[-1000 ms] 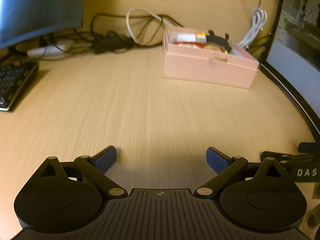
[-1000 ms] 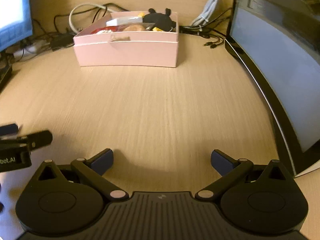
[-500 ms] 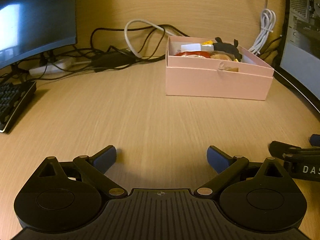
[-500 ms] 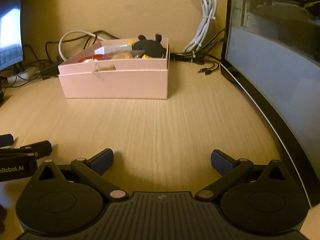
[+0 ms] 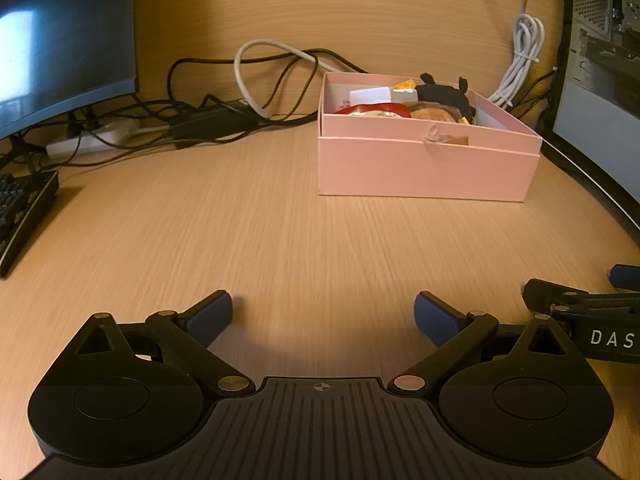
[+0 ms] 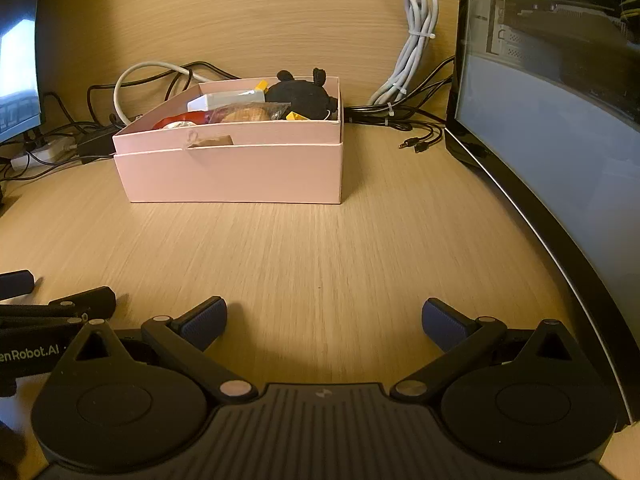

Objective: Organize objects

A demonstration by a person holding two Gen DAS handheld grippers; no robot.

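Wood-grain bench [image 5: 304,232] fills the left wrist view, backed by a wooden wall panel. The left gripper [image 5: 323,312] sits low over the bench at 6 o'clock, its blue-padded fingers [image 5: 210,316] spread wide and grasping nothing. The pink box [image 5: 424,168] stands at 1 o'clock, well apart from the fingers, with bare bench between them. Inside it lie a white block [image 5: 370,94], a red item [image 5: 372,110], a wrapped snack [image 5: 434,114] and a black plush toy [image 5: 444,94]. A tangle of black and grey cables [image 5: 248,92] lies at 11 o'clock behind the box, with a power strip [image 5: 92,140] beside it. A monitor [image 5: 60,40] and a keyboard [image 5: 20,208] occupy 9 to 10 o'clock. The other tool shows at 3 o'clock.

In the right wrist view, the right gripper [image 6: 324,318] is at 6 o'clock, its fingers [image 6: 442,322] released wide, holding nothing. The pink box [image 6: 236,174] stands at 11 o'clock, with open bench [image 6: 360,248] in front. A bundled grey cable [image 6: 416,44] hangs at 1 o'clock. Loose plug ends [image 6: 416,145] lie just right of the box. A curved monitor [image 6: 560,128] borders the bench from 2 to 4 o'clock.
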